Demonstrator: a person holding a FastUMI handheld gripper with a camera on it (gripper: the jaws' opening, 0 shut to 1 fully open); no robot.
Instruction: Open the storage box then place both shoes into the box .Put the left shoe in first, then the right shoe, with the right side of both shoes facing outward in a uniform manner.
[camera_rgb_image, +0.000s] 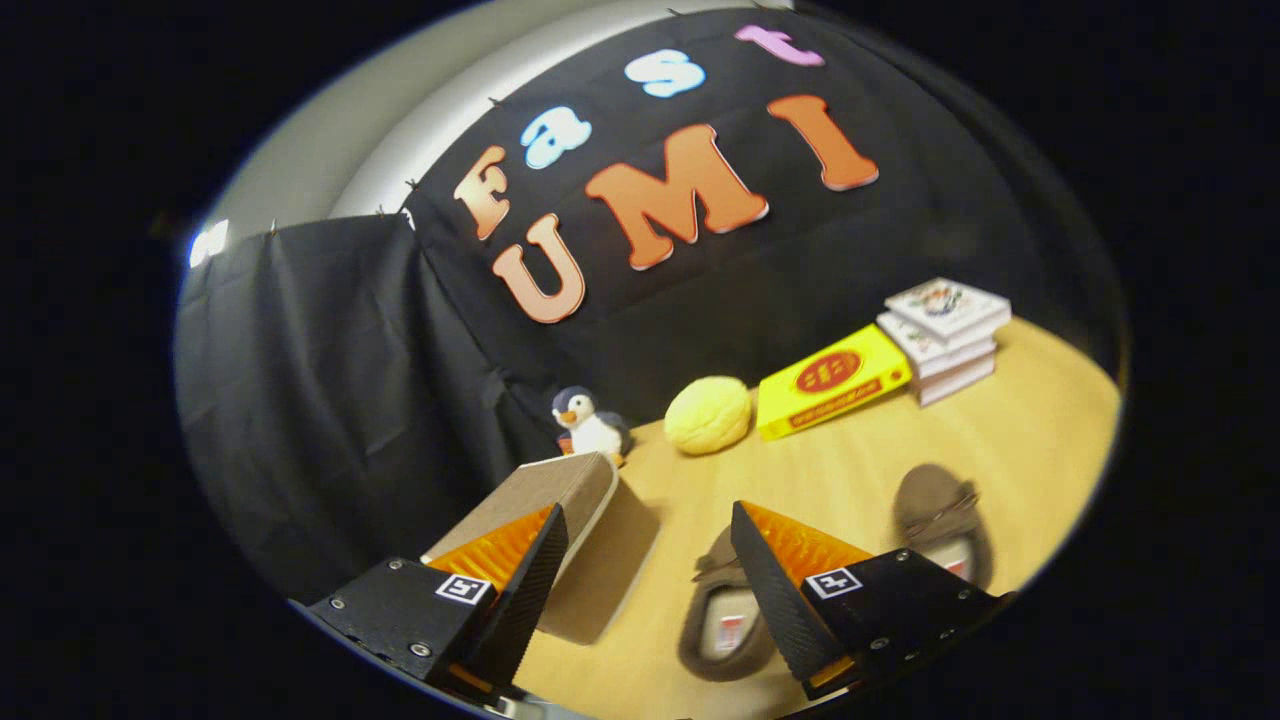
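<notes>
My claw (645, 560) hung with fingers spread wide, gripping nothing. The closed storage box (590, 555) lay just ahead, behind my left finger (520, 585); both shoes (725, 620) sat rightward on the bench (880, 460), toes pointing away.

Dim booth, warm light on the table (1040, 420), bright glare spot beside the cloth, fisheye bending, slight blur

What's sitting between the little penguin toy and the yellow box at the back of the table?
A round yellow plush ball, seen in the gripper view, lies between the penguin toy and the yellow box. The claw is open, holding nothing.
</notes>
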